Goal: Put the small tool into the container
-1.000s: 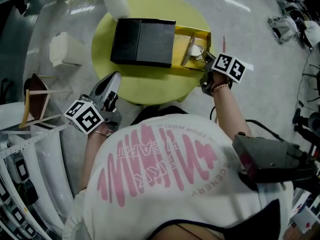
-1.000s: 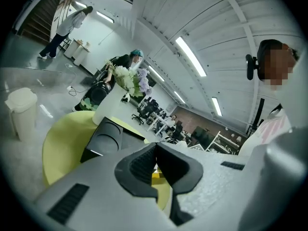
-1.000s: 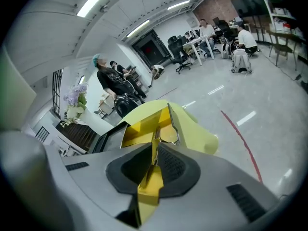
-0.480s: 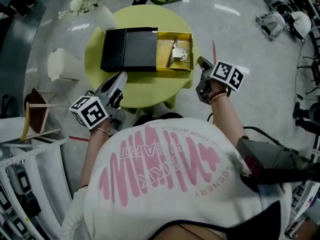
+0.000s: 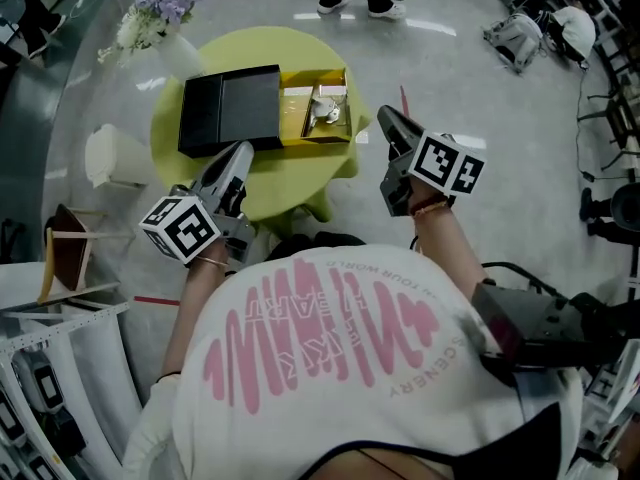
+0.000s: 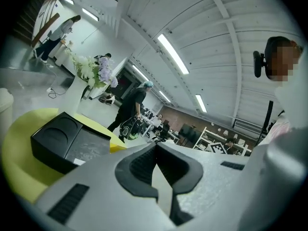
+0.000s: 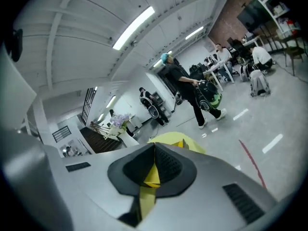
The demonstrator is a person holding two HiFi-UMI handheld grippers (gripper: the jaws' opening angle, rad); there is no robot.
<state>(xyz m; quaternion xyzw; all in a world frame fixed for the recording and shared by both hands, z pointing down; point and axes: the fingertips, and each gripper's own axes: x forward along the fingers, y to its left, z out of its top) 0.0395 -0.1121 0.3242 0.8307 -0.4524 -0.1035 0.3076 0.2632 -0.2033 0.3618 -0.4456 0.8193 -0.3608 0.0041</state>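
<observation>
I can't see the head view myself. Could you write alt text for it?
Seen from above, a person holds the left gripper and right gripper, both shut and empty, close to a round yellow table. On it lies a black box with a yellow tray open at its right end, a small metal tool lying inside.

Bright, even indoor light falls from long ceiling strips (image 6: 172, 53), mirrored as white glare streaks on the glossy floor (image 5: 500, 118). Shadows stay soft. Both gripper views bow at the rims, with black corners; the left claw (image 6: 155, 147) looks slightly soft.
</observation>
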